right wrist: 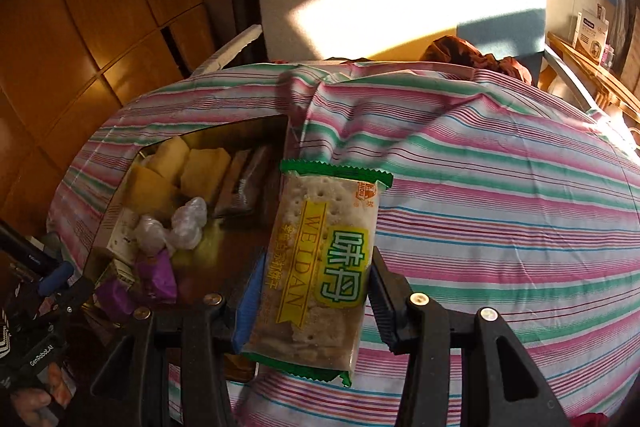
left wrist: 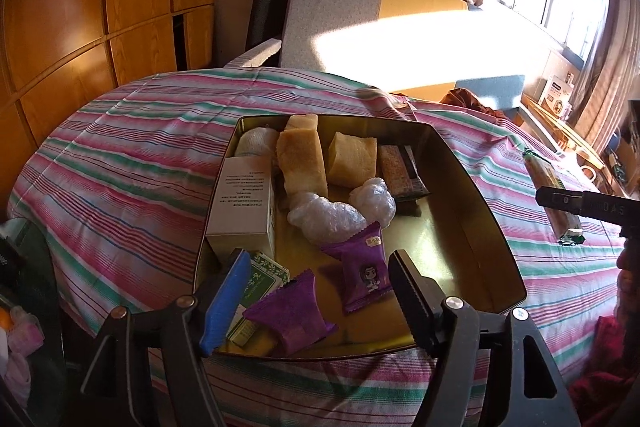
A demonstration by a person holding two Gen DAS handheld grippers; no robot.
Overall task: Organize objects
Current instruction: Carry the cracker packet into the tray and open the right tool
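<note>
The right tongs, tilted downward at the bottom centre of the right wrist view, grasp a cracker packet lengthwise, lifted above the striped table. In the left wrist view the left tongs point down at an angle, released and holding nothing, over the near end of the gold tin, above two purple packets. Farther into the tin lie a white box, clear wrapped bundles and cake slices.
</note>
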